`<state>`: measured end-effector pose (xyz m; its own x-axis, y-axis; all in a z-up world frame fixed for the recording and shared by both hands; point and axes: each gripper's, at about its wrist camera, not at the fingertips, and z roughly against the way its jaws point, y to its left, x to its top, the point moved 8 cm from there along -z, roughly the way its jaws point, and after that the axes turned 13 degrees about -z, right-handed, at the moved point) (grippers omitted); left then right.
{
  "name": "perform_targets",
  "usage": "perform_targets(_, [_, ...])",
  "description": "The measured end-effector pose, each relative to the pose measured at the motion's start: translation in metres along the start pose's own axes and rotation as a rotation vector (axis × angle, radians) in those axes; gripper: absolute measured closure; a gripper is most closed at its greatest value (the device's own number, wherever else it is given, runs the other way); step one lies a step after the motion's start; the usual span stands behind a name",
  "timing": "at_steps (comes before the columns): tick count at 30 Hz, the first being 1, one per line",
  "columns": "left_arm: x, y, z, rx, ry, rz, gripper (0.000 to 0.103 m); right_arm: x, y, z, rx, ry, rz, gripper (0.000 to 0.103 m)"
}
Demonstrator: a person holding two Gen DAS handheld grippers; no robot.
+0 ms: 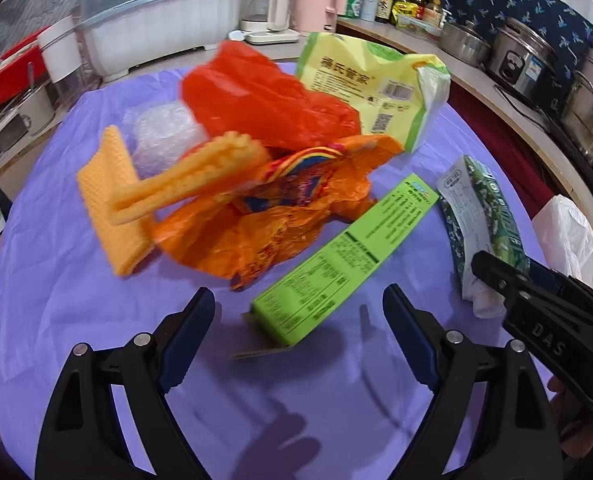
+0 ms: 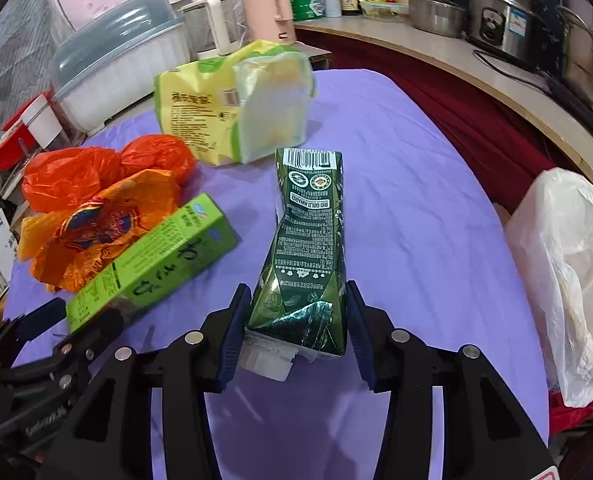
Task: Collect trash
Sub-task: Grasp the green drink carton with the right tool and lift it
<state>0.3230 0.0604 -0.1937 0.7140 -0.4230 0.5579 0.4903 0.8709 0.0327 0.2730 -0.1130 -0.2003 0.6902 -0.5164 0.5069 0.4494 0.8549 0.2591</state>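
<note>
A purple tablecloth (image 2: 416,208) fills both views. At the right edge of the right wrist view sits a white plastic bag (image 2: 568,280). The yellow-green package (image 2: 232,108) lies upper centre, the orange wrappers (image 2: 96,216) at left, the light green box (image 2: 152,260) beside them. The right gripper (image 2: 298,324) pinches the crumpled dark green carton (image 2: 308,240) at lower centre. The left gripper (image 1: 298,344) is spread wide, its tips flanking the near end of the light green box without touching it

dark green carton (image 2: 308,248), lime box (image 2: 152,256), purple cloth (image 2: 416,200).
</note>
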Motion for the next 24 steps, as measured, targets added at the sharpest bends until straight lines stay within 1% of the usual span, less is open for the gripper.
perform_targets(1, [0.001,-0.003,-0.002,-0.001,0.002,-0.007,0.023,0.000,-0.005,0.001,-0.002,0.000,-0.012,0.058])
perform_targets(2, [0.002,-0.007,-0.004,-0.008,0.004,-0.013,0.027,0.001,-0.011,0.003,-0.006,-0.001,-0.021,0.058])
perform_targets(3, [0.003,-0.011,-0.007,-0.017,0.013,-0.019,0.033,0.001,-0.016,0.005,-0.009,-0.002,-0.026,0.058])
perform_targets(4, [0.003,-0.014,-0.009,-0.022,0.020,-0.024,0.037,0.001,-0.019,0.006,-0.010,-0.002,-0.031,0.058])
perform_targets(6, [0.002,-0.021,-0.012,-0.037,0.032,-0.029,0.050,0.000,-0.023,0.008,-0.010,-0.001,-0.035,0.058])
perform_targets(7, [0.001,-0.025,-0.013,-0.034,0.036,-0.030,0.052,0.000,-0.025,0.009,-0.011,-0.001,-0.037,0.058])
perform_targets(8, [0.001,-0.027,-0.013,-0.032,0.039,-0.034,0.058,-0.001,-0.027,0.011,-0.011,-0.002,-0.037,0.058])
perform_targets(9, [0.000,-0.031,-0.012,-0.032,0.043,-0.037,0.062,-0.001,-0.028,0.012,-0.013,-0.003,-0.036,0.058])
perform_targets(12, [-0.002,-0.038,-0.009,-0.026,0.043,-0.034,0.066,-0.004,-0.034,0.017,-0.008,-0.004,-0.041,0.058])
perform_targets(16, [-0.006,-0.050,-0.003,-0.034,0.039,-0.041,0.067,-0.007,-0.044,0.025,-0.005,-0.008,-0.044,0.058])
perform_targets(19, [-0.005,-0.056,-0.002,-0.027,0.036,-0.044,0.064,-0.009,-0.051,0.031,-0.001,-0.012,-0.050,0.058])
perform_targets(20, [-0.004,-0.056,-0.003,-0.022,0.037,-0.043,0.056,-0.009,-0.053,0.032,0.000,-0.012,-0.051,0.058])
perform_targets(21, [-0.002,-0.056,-0.004,-0.016,0.032,-0.039,0.046,-0.009,-0.055,0.033,0.000,-0.011,-0.053,0.058])
perform_targets(22, [0.000,-0.056,-0.004,-0.008,0.025,-0.034,0.043,-0.009,-0.057,0.033,0.001,-0.011,-0.054,0.058])
perform_targets(24, [0.006,-0.058,-0.005,-0.013,0.013,-0.036,0.042,-0.009,-0.061,0.034,0.003,-0.012,-0.057,0.058])
